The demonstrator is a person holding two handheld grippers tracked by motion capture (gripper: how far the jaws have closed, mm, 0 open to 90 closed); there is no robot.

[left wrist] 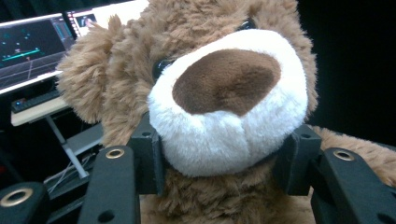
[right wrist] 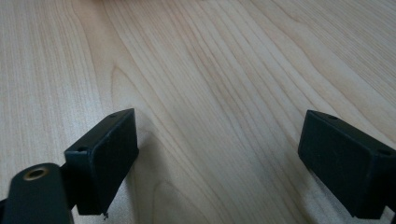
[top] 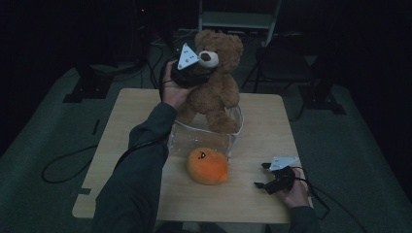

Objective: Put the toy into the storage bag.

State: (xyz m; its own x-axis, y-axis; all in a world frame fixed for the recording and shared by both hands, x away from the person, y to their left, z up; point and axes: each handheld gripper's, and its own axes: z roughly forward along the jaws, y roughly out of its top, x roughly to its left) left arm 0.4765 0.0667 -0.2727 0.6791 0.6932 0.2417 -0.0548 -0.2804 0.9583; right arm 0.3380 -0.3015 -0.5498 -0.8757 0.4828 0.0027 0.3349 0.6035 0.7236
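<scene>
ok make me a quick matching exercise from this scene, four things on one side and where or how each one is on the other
Things:
1. teddy bear
2. orange plush toy
3. left gripper
4. right gripper

Places or states:
A. open, just above bare wood
B. lying on the table in front of the clear tub
C. legs down in the clear tub
D. clamped on a white snout

Pairs: 1-C, 2-B, 3-D, 4-A

A dim lab: monitors [left wrist: 32, 46] showing graphs, cables [top: 63, 167] trailing over grey floor, equipment stands [top: 85, 85] around a wooden table [top: 131, 104].
</scene>
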